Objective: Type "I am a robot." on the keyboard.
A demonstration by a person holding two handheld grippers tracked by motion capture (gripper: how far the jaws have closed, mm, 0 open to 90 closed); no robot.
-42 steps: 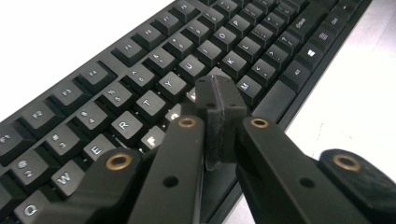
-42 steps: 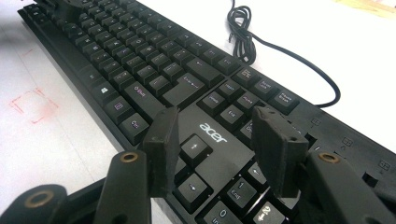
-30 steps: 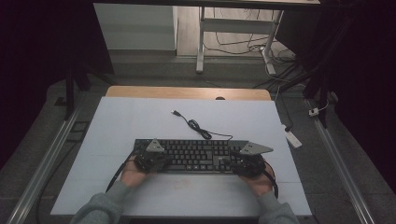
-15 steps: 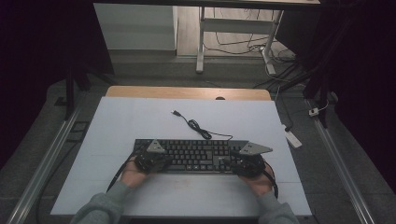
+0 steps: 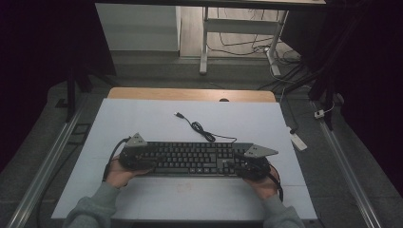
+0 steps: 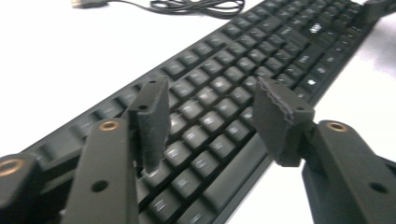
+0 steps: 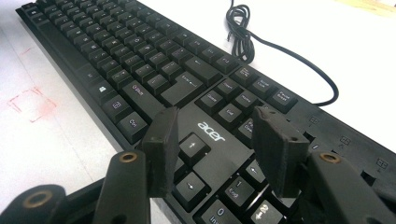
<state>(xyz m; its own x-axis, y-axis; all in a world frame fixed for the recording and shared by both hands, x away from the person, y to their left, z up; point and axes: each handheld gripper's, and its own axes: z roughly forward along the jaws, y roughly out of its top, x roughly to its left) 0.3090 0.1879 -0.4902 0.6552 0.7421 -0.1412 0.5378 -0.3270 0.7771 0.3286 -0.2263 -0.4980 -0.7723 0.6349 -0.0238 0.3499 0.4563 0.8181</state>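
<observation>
flat black plastic keyboard [image 5: 192, 158], coiled cable [image 5: 202, 130]

High cam sat above, looking forward and down over the whole table [image 5: 142, 118]. Both gripper cams rode low and close, sharing the keyboard [image 6: 243, 70] from opposite ends.

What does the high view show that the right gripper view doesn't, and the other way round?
High view: the person's left hand and right hand at the ends of the keyboard, and the plug of the cable. Right gripper view: the acer lettering and red marks on the table. Both: the black keyboard, its coiled cable, the white table.
</observation>
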